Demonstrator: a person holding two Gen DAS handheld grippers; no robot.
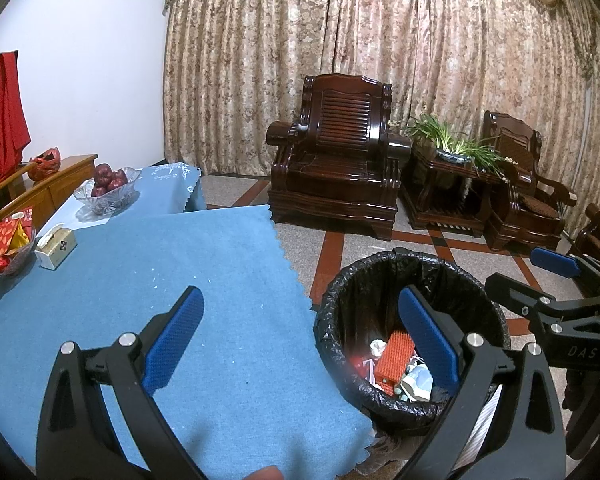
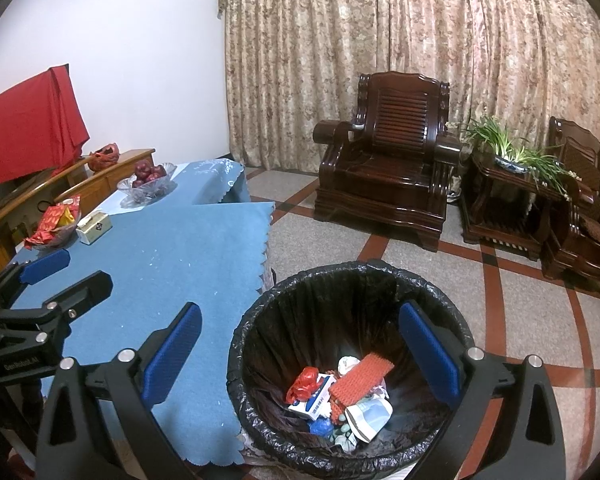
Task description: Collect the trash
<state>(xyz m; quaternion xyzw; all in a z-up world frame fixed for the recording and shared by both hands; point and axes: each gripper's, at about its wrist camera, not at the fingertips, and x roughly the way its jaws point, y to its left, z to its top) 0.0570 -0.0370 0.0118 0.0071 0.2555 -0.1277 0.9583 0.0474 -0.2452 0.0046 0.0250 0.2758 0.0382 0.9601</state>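
A round bin with a black liner (image 2: 260,320) stands on the floor by the table's right edge; it also shows in the left wrist view (image 1: 340,288). Inside lie an orange mesh piece (image 2: 360,378), a red wrapper (image 2: 302,382), a white-blue packet (image 2: 318,400) and crumpled paper (image 2: 370,414). My right gripper (image 2: 300,356) is open and empty above the bin's left rim. My left gripper (image 1: 300,340) is open and empty over the blue tablecloth's (image 1: 160,272) right edge. The right gripper also shows in the left wrist view (image 1: 528,276).
On the table's far left stand a tissue box (image 1: 56,248), a bowl of red snack packets (image 1: 8,246) and a glass bowl of apples (image 1: 108,188). Dark wooden armchairs (image 1: 336,168) and a side table with a plant (image 1: 456,168) stand by the curtain.
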